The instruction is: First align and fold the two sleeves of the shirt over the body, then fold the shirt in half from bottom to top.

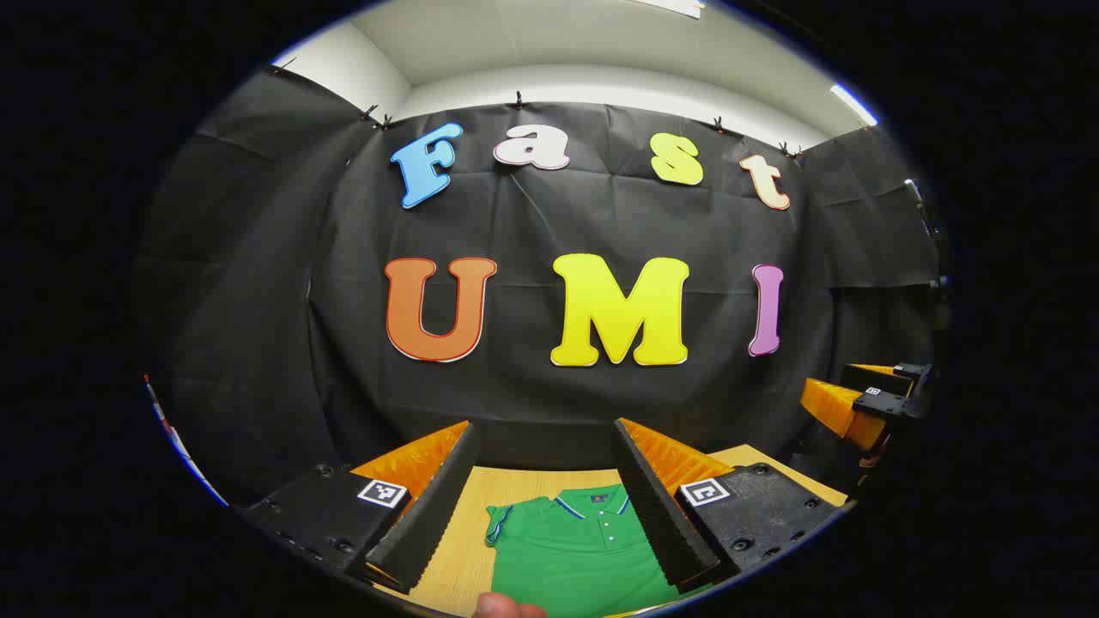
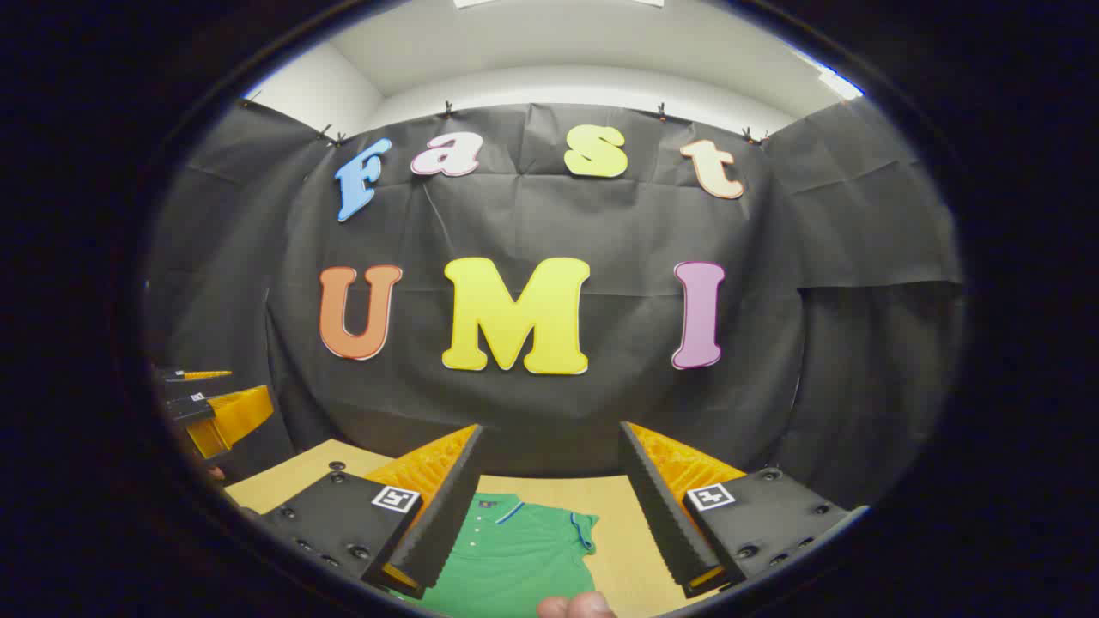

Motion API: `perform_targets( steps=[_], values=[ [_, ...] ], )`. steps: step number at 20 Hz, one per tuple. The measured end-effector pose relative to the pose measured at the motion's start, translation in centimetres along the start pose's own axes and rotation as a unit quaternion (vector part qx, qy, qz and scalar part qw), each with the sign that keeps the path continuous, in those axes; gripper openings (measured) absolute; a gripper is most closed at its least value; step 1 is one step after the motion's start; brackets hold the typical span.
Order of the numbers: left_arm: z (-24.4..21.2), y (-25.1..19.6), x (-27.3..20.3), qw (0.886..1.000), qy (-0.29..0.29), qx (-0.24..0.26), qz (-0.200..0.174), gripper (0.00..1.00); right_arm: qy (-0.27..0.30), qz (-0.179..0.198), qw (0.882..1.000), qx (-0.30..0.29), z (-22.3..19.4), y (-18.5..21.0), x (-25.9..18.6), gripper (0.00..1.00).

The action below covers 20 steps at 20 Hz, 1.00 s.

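Both your grippers, left gripper and right gripper, hang apart above the shirt; lower each onto its sleeve edge, pinching squarely.

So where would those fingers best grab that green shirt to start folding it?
Probably at the sleeve ends. The green shirt lies flat on the wooden table, collar away, with short sleeves sticking out sideways. Each open gripper could come down from above on its own side, the left gripper for one sleeve, the right gripper for the other sleeve.
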<state>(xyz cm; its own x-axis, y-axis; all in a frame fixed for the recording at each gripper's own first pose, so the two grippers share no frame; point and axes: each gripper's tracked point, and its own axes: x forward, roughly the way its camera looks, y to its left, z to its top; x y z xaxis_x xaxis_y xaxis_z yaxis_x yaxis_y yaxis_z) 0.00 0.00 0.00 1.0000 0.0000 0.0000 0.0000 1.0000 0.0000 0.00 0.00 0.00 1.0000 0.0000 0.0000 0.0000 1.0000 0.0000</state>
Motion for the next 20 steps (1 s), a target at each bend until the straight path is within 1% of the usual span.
perform_targets(
  steps=[1, 2, 3, 6, 15, 16, 17, 18, 20],
  values=[
    [-0.1, 0.0, 0.1, 1.0, 0.001, 0.0, 0.0, 0.99, -0.001, 0.001, 1.0, -0.001, 0.0, -0.1, 0.1, 0.94],
    [-0.1, 0.0, 0.2, 1.0, 0.003, 0.0, 0.001, 0.99, -0.002, 0.001, 1.0, -0.001, -0.1, -0.1, 0.2, 0.96],
    [-0.2, -0.1, 0.2, 1.0, 0.004, 0.001, 0.001, 0.99, -0.001, 0.001, 1.0, -0.001, 0.0, -0.3, 0.4, 0.94],
    [-0.5, -0.2, 0.4, 1.0, 0.006, 0.004, -0.001, 0.99, 0.004, 0.001, 1.0, 0.001, -0.4, -0.4, 0.7, 0.94],
    [-0.9, -0.6, 1.2, 1.0, 0.011, 0.004, -0.002, 0.99, 0.015, 0.001, 1.0, 0.002, -1.1, -0.9, 1.7, 0.94],
    [-1.0, -0.5, 1.1, 1.0, 0.013, 0.004, -0.001, 0.99, 0.018, 0.003, 1.0, 0.002, -1.3, -1.0, 1.9, 0.96],
    [-1.2, -0.6, 1.2, 1.0, 0.016, 0.004, -0.002, 0.99, 0.025, 0.006, 1.0, 0.003, -1.7, -1.1, 2.2, 0.96],
    [-1.5, -0.7, 1.3, 1.0, 0.02, 0.004, -0.001, 0.99, 0.035, 0.011, 0.999, 0.005, -2.2, -1.1, 2.4, 0.94],
    [-2.1, -0.8, 1.2, 1.0, 0.029, 0.003, -0.004, 0.99, 0.062, 0.017, 0.998, 0.001, -3.9, -1.5, 3.2, 0.95]
  ],
)
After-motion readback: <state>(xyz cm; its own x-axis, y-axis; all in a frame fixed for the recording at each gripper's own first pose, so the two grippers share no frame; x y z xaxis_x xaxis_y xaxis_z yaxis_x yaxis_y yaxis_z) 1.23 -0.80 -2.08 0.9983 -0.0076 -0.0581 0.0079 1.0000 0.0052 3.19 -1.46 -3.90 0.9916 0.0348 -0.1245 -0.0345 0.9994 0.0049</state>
